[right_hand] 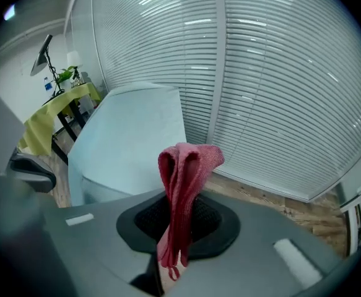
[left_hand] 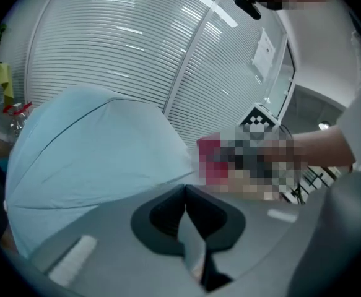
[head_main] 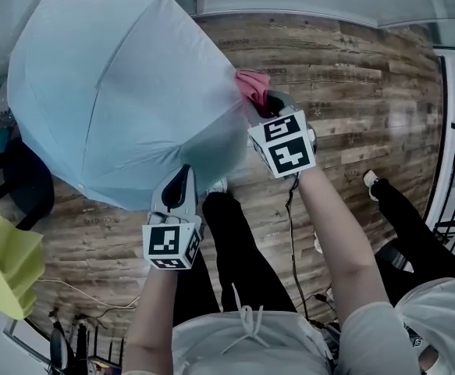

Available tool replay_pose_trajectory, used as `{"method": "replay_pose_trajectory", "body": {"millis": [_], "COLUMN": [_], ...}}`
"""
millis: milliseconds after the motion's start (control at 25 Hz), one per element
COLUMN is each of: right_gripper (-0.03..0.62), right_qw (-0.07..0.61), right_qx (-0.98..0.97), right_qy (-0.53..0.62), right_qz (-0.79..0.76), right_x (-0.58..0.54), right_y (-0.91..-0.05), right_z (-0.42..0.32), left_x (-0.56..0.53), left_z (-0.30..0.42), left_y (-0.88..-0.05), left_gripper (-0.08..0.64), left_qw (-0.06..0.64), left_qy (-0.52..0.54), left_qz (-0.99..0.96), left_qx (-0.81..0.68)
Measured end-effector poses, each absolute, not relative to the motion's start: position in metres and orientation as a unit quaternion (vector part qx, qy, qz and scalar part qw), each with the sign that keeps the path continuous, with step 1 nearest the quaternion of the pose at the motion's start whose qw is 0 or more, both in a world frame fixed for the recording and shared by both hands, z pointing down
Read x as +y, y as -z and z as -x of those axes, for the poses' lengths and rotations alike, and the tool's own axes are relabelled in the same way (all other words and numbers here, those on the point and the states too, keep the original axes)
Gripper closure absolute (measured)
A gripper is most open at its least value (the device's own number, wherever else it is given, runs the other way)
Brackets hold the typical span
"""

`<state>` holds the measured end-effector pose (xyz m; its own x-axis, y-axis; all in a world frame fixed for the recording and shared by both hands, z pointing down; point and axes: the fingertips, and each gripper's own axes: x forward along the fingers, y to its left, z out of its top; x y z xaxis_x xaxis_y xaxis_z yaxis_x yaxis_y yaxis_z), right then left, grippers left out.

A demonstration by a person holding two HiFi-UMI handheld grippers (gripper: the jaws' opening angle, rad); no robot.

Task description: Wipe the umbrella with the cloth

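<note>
Umbrella [head_main: 126, 92], open and pale blue, fills the upper left of the head view, above the wooden floor [head_main: 352, 76]. My left gripper [head_main: 182, 176] sits at its lower rim, in the frame's lower middle, with its jaws closed on a thin strip of the canopy edge. My right gripper [head_main: 264, 101] is just beside the canopy's right edge. It pinches the pink cloth [head_main: 252, 83], whose bunched top stands up past the jaws.

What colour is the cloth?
The cloth is pinkish red, clearest in the right gripper view.
</note>
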<state>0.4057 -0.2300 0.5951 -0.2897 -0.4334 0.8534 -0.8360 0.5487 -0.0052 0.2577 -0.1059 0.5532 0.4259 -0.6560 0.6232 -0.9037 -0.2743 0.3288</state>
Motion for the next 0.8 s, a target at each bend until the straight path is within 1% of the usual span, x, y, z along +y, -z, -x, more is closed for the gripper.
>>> {"method": "replay_pose_trajectory", "body": {"millis": [200,400,640,800], "right_gripper": [0.538,0.538,0.538,0.538], "right_qw": [0.412,0.382,0.361,0.355], "right_qx": [-0.785,-0.809,-0.84,-0.854], "right_qy": [-0.217,-0.227,-0.24,-0.236], "right_qz": [-0.409,-0.385,-0.326,-0.3], "right_x": [-0.169,-0.093,-0.015,0.016], "right_y": [-0.559,-0.538,-0.558,-0.588], "right_z": [-0.357,-0.254,-0.114,-0.04], "left_x": [-0.052,0.015,0.084,0.121], "left_z": [-0.22,-0.136,-0.026,0.036], "left_y": [-0.541,-0.53,-0.532,-0.549], "left_gripper": [0.552,0.552,0.552,0.552], "left_qw": [0.327,0.316,0.312,0.32], "left_qy": [-0.183,-0.19,-0.197,-0.188], "left_qz": [-0.782,-0.773,-0.751,-0.731], "left_qx": [-0.498,-0.516,-0.547,-0.573]}}
